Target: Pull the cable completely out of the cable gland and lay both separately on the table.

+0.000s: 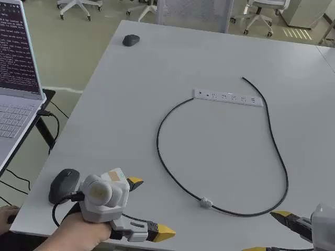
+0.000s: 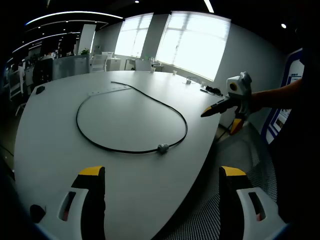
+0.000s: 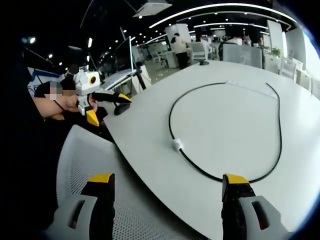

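A long black cable [image 1: 159,149] lies in a wide loop on the white table [image 1: 131,104]. A small white cable gland [image 1: 206,202] sits on it near the front edge, with the cable running through it. My left gripper [image 1: 151,207] is open at the front left edge, held in a hand, well left of the gland. My right gripper [image 1: 264,232] is open at the front right corner. The left gripper view has the gland [image 2: 163,148] and cable [image 2: 130,90] ahead of the open left gripper [image 2: 162,172]. The right gripper view has the gland [image 3: 176,145] beyond the open right gripper [image 3: 168,178].
A white power strip [image 1: 227,98] lies inside the far part of the loop. One dark mouse [image 1: 64,185] rests at the front left corner, another [image 1: 131,40] at the far edge. An open laptop [image 1: 15,78] stands on a side table at left. Office chairs [image 1: 78,6] stand beyond.
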`<state>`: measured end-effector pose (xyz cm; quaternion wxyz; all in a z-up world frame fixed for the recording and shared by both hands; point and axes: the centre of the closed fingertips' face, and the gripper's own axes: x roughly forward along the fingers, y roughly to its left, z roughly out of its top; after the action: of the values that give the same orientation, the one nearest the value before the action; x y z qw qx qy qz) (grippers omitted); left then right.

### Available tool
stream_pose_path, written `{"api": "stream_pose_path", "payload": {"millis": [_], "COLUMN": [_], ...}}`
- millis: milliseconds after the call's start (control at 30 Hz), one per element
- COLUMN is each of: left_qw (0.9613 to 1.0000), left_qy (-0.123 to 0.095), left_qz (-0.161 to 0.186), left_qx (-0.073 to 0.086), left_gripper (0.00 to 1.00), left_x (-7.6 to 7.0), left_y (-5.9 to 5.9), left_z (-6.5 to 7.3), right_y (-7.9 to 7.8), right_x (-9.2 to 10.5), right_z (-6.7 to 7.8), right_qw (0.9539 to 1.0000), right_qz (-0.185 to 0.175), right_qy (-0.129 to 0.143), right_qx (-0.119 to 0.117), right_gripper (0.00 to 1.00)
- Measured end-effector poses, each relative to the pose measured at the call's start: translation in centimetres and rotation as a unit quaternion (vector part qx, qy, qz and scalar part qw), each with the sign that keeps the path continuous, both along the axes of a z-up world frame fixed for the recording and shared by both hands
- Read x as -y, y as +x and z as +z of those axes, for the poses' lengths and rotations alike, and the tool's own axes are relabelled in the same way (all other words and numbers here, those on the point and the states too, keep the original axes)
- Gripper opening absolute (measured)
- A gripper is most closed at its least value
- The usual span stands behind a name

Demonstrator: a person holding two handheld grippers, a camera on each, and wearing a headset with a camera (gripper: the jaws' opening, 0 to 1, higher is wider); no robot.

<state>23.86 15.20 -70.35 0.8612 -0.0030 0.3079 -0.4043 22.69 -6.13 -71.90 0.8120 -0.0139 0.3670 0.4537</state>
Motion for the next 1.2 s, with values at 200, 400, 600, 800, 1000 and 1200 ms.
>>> {"api": "stream_pose_path", "payload": {"millis": [200,400,600,800,1000,1200], "left_qw": [0.9999,0.9999,0.9997,0.9998,0.9997,0.9995], "left_qy": [0.011,0.012,0.015,0.007,0.005,0.008], "left_qz": [0.001,-0.003,-0.015,-0.013,-0.021,-0.025], "left_qx": [0.000,-0.001,-0.006,-0.012,-0.014,-0.017], "left_gripper": [0.95,0.96,0.98,0.99,0.99,0.99], "left_x": [-0.7,-1.0,-0.7,-0.4,0.2,0.5], "left_y": [0.3,0.4,0.1,0.6,0.9,1.2], "left_z": [-0.3,-0.4,-0.4,-0.6,-0.6,-1.1], "right_y": [-0.3,-0.1,0.2,0.3,1.4,1.5], "right_x": [-0.1,0.0,-0.2,0.4,0.9,0.9], "right_z": [0.2,-0.2,-0.2,-0.3,-0.1,-0.2], "right_qw": [1.0000,0.9998,0.9996,0.9990,0.9991,0.9979], "right_qz": [0.005,0.007,0.009,0.020,0.007,0.025], "right_qy": [-0.002,-0.009,-0.017,-0.036,-0.037,-0.057], "right_qx": [0.005,0.014,0.018,0.019,0.018,0.019], "right_gripper": [0.90,0.91,0.93,0.99,0.99,0.99]}}
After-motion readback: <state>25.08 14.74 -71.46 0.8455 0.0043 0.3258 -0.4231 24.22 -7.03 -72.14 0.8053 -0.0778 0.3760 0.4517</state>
